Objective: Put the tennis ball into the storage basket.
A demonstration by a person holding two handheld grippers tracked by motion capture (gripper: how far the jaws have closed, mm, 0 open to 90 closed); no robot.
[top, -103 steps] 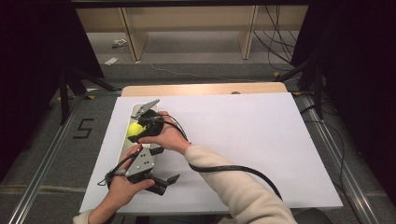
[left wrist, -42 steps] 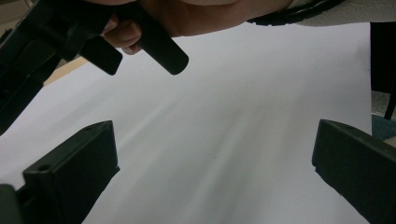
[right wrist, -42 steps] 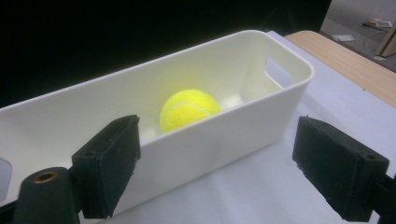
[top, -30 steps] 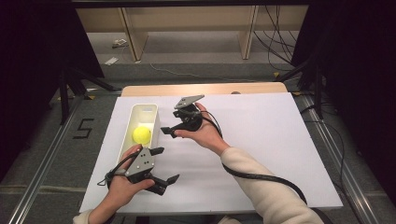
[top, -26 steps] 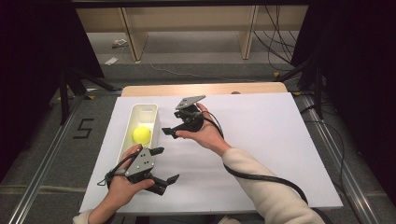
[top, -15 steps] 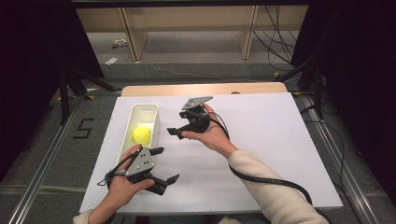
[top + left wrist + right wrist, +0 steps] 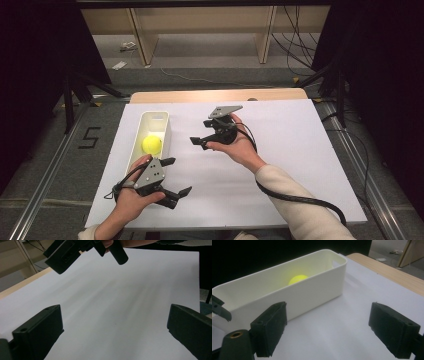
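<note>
The right tool (image 7: 202, 138) hangs above the middle of the worktop (image 7: 300, 165), raised clear of the white surface, its jaws spread wide with nothing between them. In the right gripper view those jaws point at the long side wall of the white bin (image 7: 317, 287), so the hand seems held off just beside the bin, free of it (a stance that fits a drop already made, as I judge it).

The yellow ball (image 7: 151, 144) lies inside the bin, on its floor about midway along, not touching either tool. The bin's walls keep it from rolling, which is likely why it sits there and not on the bare sheet.

The left tool (image 7: 176, 176) rests low near the worktop's front left corner, just at the near end of the bin (image 7: 165, 125), jaws likewise wide apart and empty; it faces across the sheet toward the right tool. It looks parked, perhaps steadying nothing at all.

The bin itself stands along the worktop's left edge, lengthwise front to back.
</note>
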